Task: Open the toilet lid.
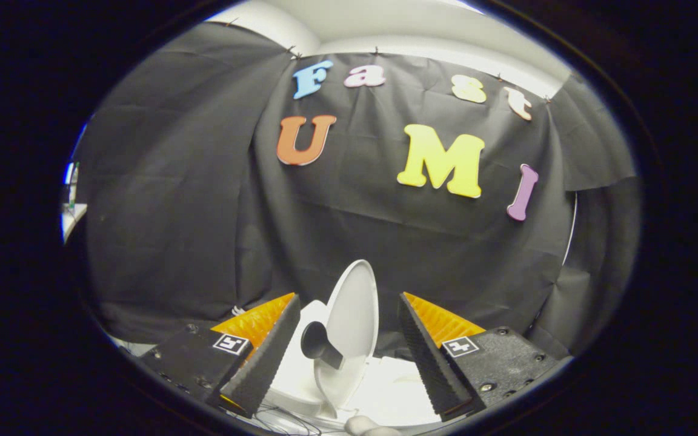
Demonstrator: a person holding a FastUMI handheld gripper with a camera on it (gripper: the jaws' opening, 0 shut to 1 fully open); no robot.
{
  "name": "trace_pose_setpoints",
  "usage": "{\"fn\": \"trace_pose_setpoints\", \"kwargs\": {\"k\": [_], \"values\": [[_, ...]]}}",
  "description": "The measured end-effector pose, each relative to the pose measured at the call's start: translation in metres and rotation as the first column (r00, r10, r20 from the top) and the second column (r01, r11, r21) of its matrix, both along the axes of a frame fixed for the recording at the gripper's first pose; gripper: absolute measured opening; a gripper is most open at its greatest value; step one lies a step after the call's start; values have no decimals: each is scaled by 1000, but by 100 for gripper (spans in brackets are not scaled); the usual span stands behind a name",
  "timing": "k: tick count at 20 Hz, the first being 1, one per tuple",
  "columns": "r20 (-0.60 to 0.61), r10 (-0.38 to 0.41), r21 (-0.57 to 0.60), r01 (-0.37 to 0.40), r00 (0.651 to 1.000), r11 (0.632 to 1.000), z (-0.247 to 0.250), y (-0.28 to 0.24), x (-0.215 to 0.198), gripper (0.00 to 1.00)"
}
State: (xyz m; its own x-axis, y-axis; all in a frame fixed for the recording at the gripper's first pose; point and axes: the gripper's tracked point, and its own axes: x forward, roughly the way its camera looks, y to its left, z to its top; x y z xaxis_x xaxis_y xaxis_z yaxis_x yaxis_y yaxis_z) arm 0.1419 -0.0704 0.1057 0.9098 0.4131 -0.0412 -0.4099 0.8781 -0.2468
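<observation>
The gripper is standing wide open, its two fingers spread well apart and gripping nothing. Each finger is showing a ridged inner face, and each is carrying a small square marker tag on the block behind it.

Between the fingers, the toilet lid is standing raised, almost upright and leaning a little, seen nearly edge-on so that it is reading as a tall narrow white oval. Its top is rising above the fingertips against the black cloth wall of the booth. The lid is sitting nearer the left finger than the right, and neither finger appears to be touching it, though the left finger is overlapping the toilet's body in the view. A dark knob-like handle is sticking out from the lid's face toward the left finger.

Below and around the lid, the white toilet is showing its body and rim between and just ahead of the fingers. The inside of the bowl is not readable from this angle, so I cannot tell what is in it.

Thin dark wires are lying in front of the toilet's base, and a small pale rounded object, too cut off to name, is sitting beside them
</observation>
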Motion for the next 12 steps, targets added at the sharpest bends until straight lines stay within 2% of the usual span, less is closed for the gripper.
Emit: {"fn": "trace_pose_setpoints", "kwargs": {"k": [3,5,8,12], "values": [[31,51,93,-54,998,994,15,-35,-17,100],[55,50,130,-56,997,990,19,-68,-24,100],[84,5,167,-19,996,986,15,-123,-34,100],[54,-71,207,58,996,977,-10,-194,-44,100]]}}
